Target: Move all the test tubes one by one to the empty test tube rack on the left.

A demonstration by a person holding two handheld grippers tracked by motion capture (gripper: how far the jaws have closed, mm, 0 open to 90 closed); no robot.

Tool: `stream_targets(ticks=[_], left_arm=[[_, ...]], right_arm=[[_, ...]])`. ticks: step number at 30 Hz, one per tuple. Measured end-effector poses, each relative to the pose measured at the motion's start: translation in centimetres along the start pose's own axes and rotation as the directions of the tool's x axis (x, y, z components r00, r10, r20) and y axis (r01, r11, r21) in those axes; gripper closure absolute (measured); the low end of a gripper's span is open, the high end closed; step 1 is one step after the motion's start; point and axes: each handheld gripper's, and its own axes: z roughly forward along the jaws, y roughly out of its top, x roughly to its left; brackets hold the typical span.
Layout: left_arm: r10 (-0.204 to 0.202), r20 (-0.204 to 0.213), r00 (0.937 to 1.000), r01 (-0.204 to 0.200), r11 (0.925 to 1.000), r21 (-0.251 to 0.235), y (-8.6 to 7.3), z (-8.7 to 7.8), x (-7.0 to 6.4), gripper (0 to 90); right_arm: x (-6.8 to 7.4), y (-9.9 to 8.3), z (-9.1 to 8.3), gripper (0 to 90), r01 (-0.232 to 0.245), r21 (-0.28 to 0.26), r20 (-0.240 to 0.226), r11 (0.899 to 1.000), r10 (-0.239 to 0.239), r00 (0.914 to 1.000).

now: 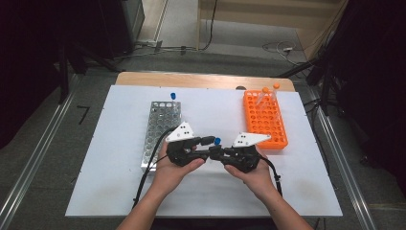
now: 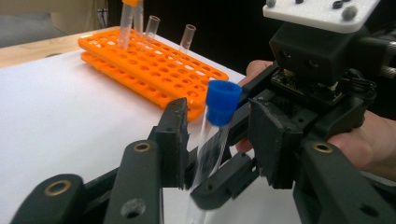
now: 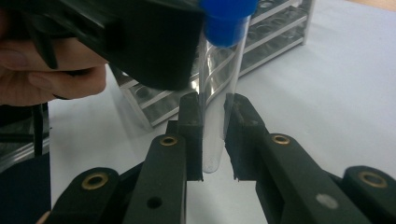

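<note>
White board covers your table, a perforated metal rack (image 1: 160, 132) at 10 o'clock, an orange plastic rack (image 1: 264, 120) with some tubes at 2 o'clock. Transfer judged midway: your right gripper (image 3: 214, 135) is clamped narrowly on the blue-capped clear tube (image 3: 219, 88) at centre; your left gripper (image 2: 219, 140) stands wide around it, not touching.

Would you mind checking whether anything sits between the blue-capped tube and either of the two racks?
Nothing visible does. The tube is held between the grippers above bare white mat; open mat separates it from the orange rack on the right and the metal rack on the left.
</note>
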Motion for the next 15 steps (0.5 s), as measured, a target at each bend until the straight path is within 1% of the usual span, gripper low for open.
stream_targets(ticks=[4, 7, 8, 11, 15], left_arm=[[0.003, -0.005, 1.0, -0.003, 1.0, 0.007, -0.06, 0.17, -0.1, 69.0], [0.014, -0.004, 0.9999, -0.014, 0.9998, 0.011, -0.06, 0.2, -0.16, 73.1], [0.026, -0.008, 0.9996, -0.026, 0.9995, 0.016, -0.06, 0.22, -0.21, 74.0], [0.043, -0.024, 0.9988, -0.043, 0.999, 0.017, -0.1, 0.21, -0.26, 75.7], [0.048, -0.028, 0.9984, -0.048, 0.9988, 0.012, -0.1, 0.12, -0.18, 76.6]], right_arm=[[0.39, 0.08, 0.16, 75.1, 0.016, 0.005, -0.013, 1.0, -0.016, 0.9998], [0.55, 0.07, 0.26, 75.0, 0.025, 0.01, -0.02, 1.0, -0.025, 0.9995], [0.55, 0.07, 0.28, 75.0, 0.026, 0.009, -0.022, 1.0, -0.026, 0.9994], [0.46, 0.04, 0.26, 75.0, 0.02, 0.012, -0.03, 1.0, -0.019, 0.9994], [0.39, 0.03, 0.24, 74.8, 0.019, 0.005, -0.031, 1.0, -0.019, 0.9993]])
